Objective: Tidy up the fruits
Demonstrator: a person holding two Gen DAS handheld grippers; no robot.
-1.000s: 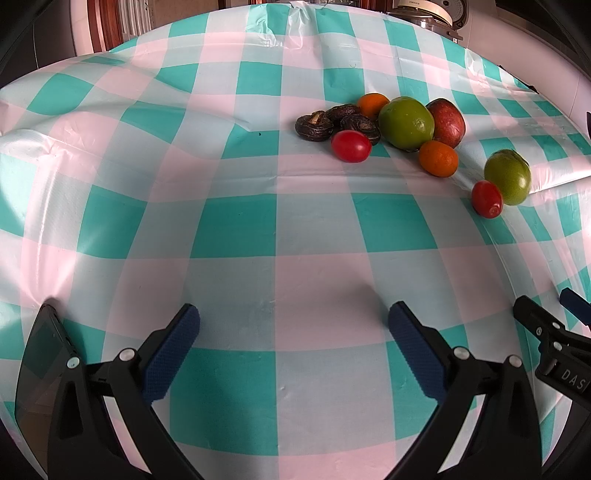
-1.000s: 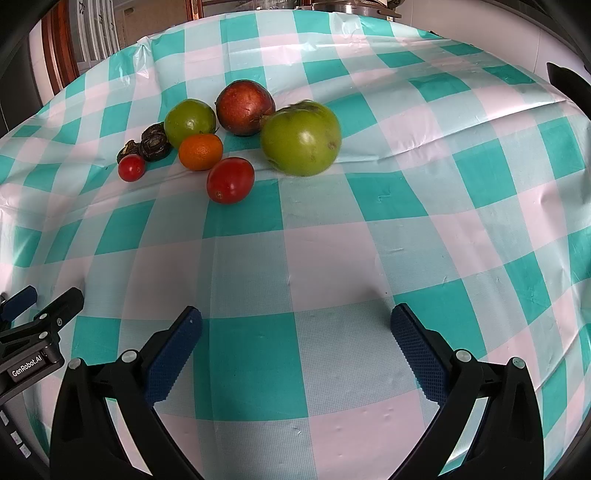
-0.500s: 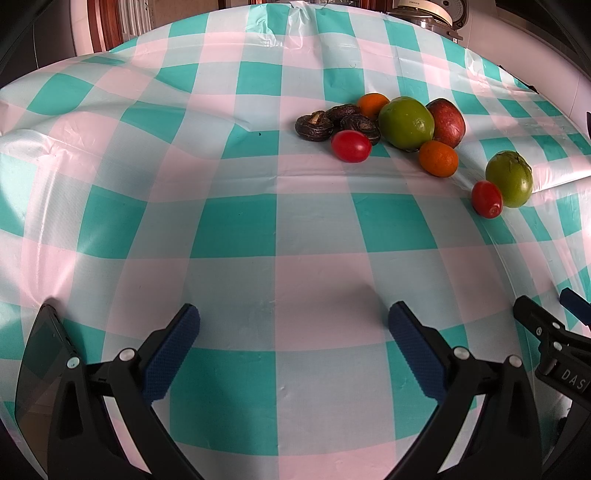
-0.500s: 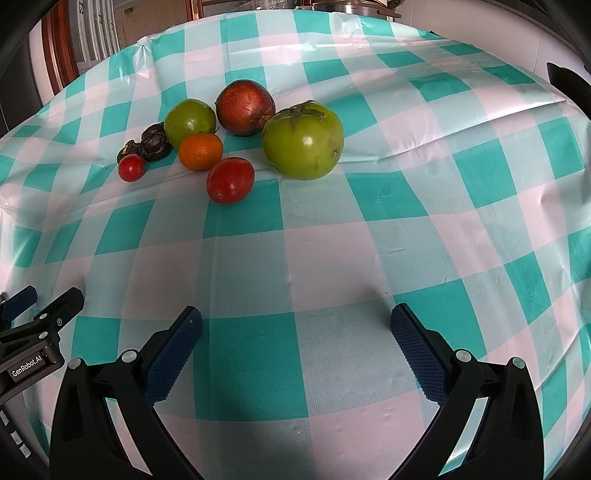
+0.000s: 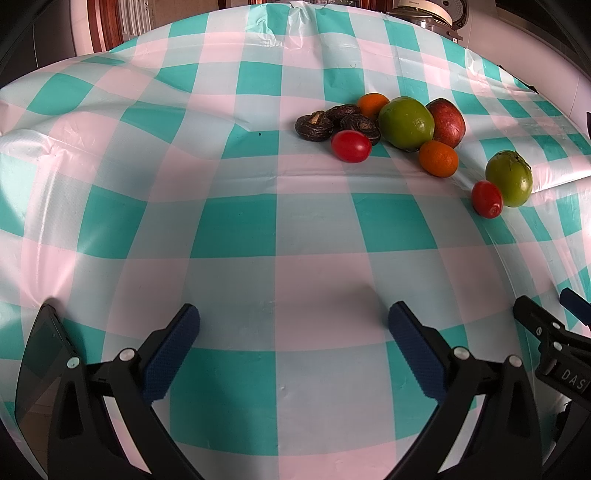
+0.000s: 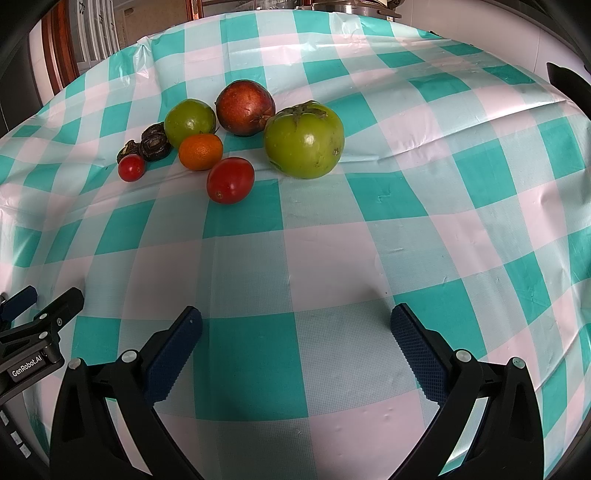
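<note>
Fruits lie in a loose group on the teal-and-pink checked tablecloth [image 5: 236, 221]. In the right wrist view a green persimmon [image 6: 304, 139] is nearest, with a red tomato [image 6: 230, 180], an orange [image 6: 200, 151], a green fruit [image 6: 189, 121], a dark red fruit [image 6: 245, 107], a small tomato [image 6: 131, 167] and dark brown chestnuts [image 6: 151, 142]. The left wrist view shows the same group: persimmon [image 5: 509, 178], tomato [image 5: 487, 198], orange [image 5: 438, 158], green fruit [image 5: 406, 123], tomato [image 5: 351, 146], chestnuts [image 5: 334, 123]. My left gripper [image 5: 293, 332] and right gripper [image 6: 295, 334] are both open, empty, well short of the fruit.
A second orange [image 5: 373, 104] lies behind the chestnuts. A metal cooker [image 5: 424, 11] stands beyond the table's far edge. The right gripper's body [image 5: 554, 343] shows at the left view's right edge; the left gripper's body [image 6: 33, 332] shows at the right view's left edge.
The green persimmon has rolled a little to the right, turning its stem cap upward. Both grippers have stayed in place and open.
</note>
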